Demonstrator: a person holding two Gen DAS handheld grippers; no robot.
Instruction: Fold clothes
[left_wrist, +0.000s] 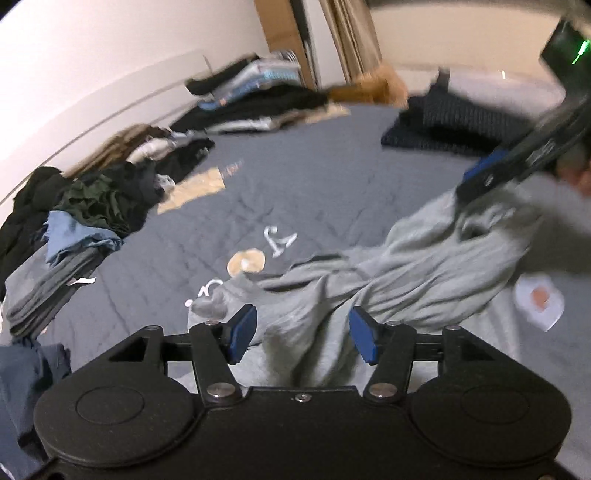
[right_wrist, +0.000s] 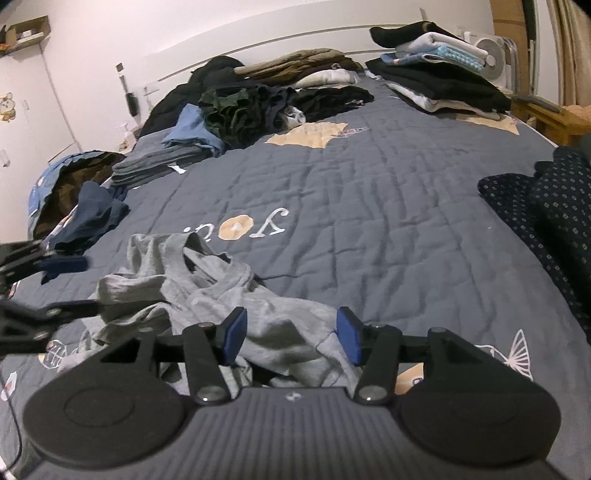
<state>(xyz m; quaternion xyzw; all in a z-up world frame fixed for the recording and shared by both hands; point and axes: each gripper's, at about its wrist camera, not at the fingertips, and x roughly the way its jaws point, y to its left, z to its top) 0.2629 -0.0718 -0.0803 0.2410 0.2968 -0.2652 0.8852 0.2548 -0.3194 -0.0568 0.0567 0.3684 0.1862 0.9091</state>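
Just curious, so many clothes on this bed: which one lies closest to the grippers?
The crumpled light grey garment, lying right before both open grippers; every other pile sits farther up the bed.

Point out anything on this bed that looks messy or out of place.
The grey shirt lies crumpled in a twisted heap on the quilt, not spread flat. Behind it, a dark green garment sits bunched among loose clothes, unlike the folded stack.

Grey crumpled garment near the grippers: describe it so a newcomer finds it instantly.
Start at the dark blue quilted bedspread covering the bed, then find its white embroidered lettering. The crumpled light grey knit garment lies just below it, nearest the cameras. It is the only pale grey piece lying loose mid-bed; the other clothes sit piled along the edges.
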